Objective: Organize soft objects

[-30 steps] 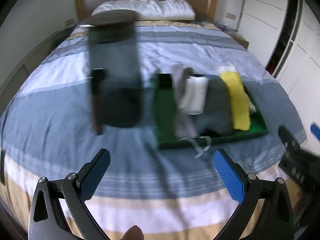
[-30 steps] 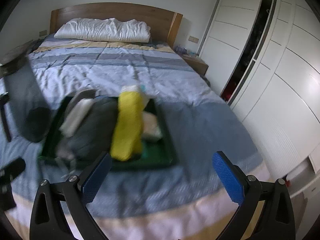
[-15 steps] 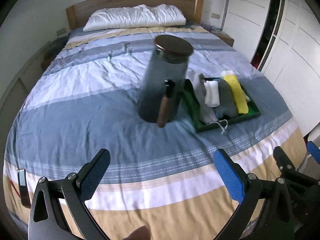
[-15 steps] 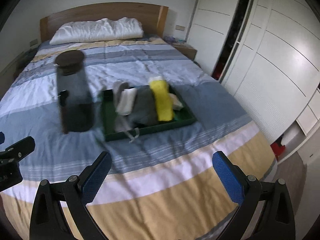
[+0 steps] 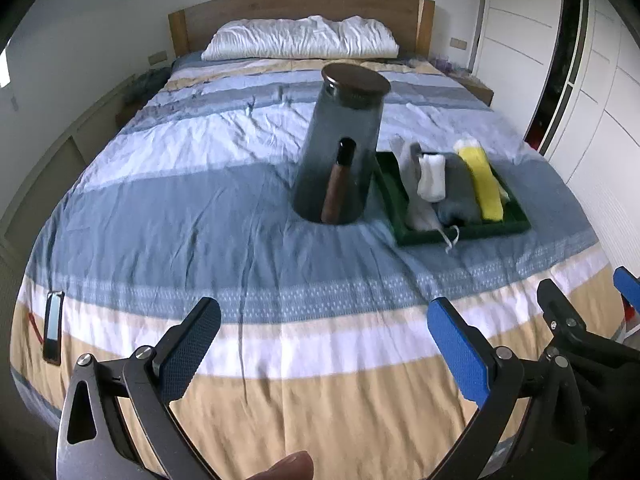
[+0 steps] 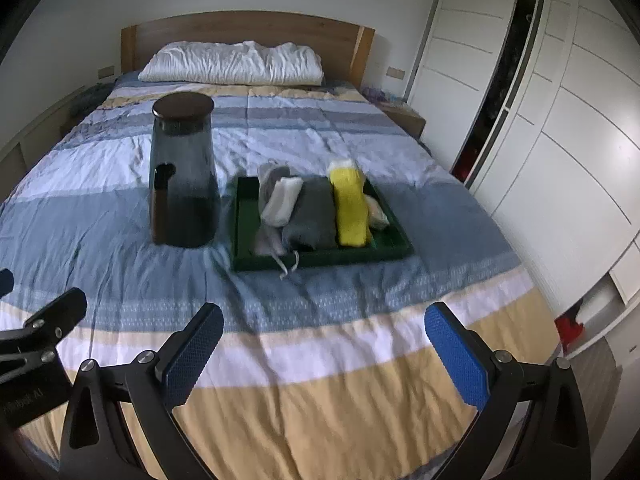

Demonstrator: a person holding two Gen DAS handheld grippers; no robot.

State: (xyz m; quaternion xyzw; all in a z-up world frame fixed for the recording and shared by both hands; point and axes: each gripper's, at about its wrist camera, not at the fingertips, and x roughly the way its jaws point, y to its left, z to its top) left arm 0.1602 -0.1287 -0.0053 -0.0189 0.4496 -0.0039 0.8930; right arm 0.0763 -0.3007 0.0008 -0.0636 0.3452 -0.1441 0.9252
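Note:
A green tray [image 5: 466, 233] [image 6: 320, 258] lies on the striped bed. It holds several soft items side by side: a light grey cloth [image 6: 267, 178], a white roll [image 6: 282, 200], a dark grey drawstring pouch [image 6: 314, 216] and a yellow roll [image 6: 350, 208] [image 5: 482, 178]. A dark glass jug [image 5: 340, 148] [image 6: 182, 172] with a brown lid stands left of the tray. My left gripper [image 5: 324, 344] and right gripper [image 6: 324, 344] are both open and empty, held back over the foot of the bed, far from the tray.
A white pillow [image 6: 232, 62] lies by the wooden headboard. A phone [image 5: 53, 326] lies at the bed's left edge. White wardrobe doors [image 6: 560, 120] stand to the right. The right gripper shows at the right edge of the left wrist view [image 5: 580, 344].
Both grippers have pulled back from the tray and jug towards the foot of the bed. The tray and jug look smaller and farther. Both stay open.

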